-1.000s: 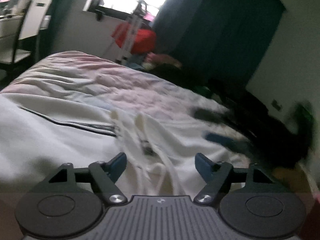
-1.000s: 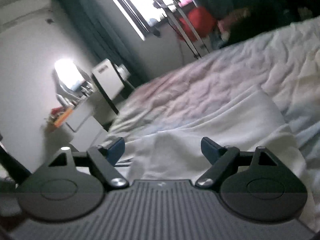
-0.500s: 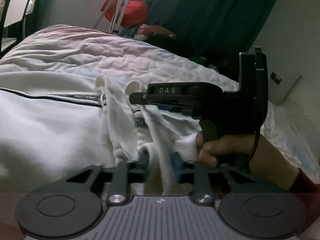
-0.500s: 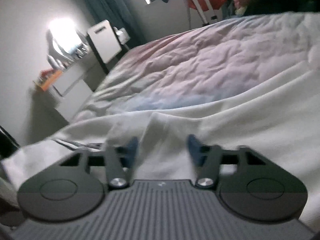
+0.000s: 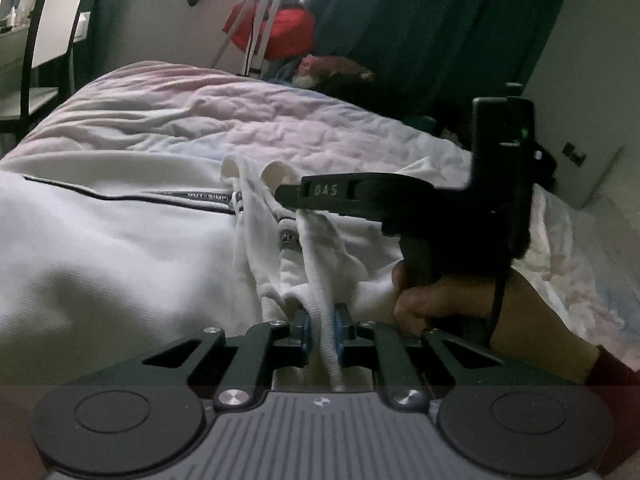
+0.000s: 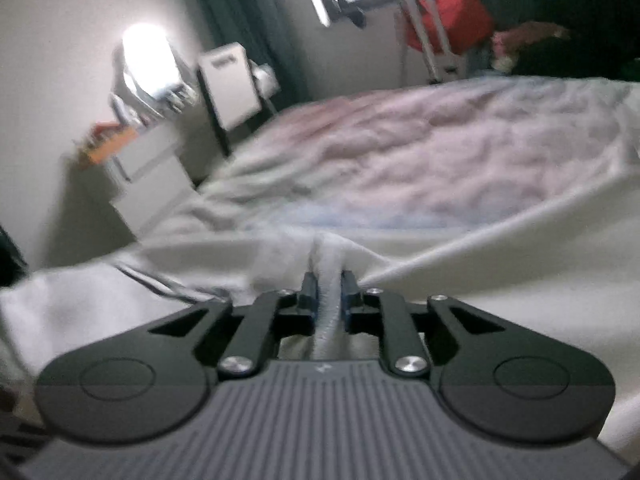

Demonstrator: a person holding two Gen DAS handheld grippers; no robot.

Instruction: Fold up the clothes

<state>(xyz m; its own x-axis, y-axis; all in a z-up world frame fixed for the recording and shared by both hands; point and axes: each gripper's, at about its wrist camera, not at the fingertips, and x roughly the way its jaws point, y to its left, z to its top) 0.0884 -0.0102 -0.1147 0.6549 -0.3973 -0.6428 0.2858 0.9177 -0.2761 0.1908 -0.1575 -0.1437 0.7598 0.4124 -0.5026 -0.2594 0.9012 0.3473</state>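
Right wrist view is smeared with blur, and my right gripper (image 6: 329, 294) hides the fold it bites, its jaws closing on a ridge of the white knit garment with a thin dark stripe (image 6: 460, 264) spread over the pale pink quilted bed cover (image 6: 420, 140). My right hand (image 5: 452, 300) grips its handle, angled downward. My left gripper (image 5: 321, 326), jaws closing, pinches a white ribbed edge of that garment.
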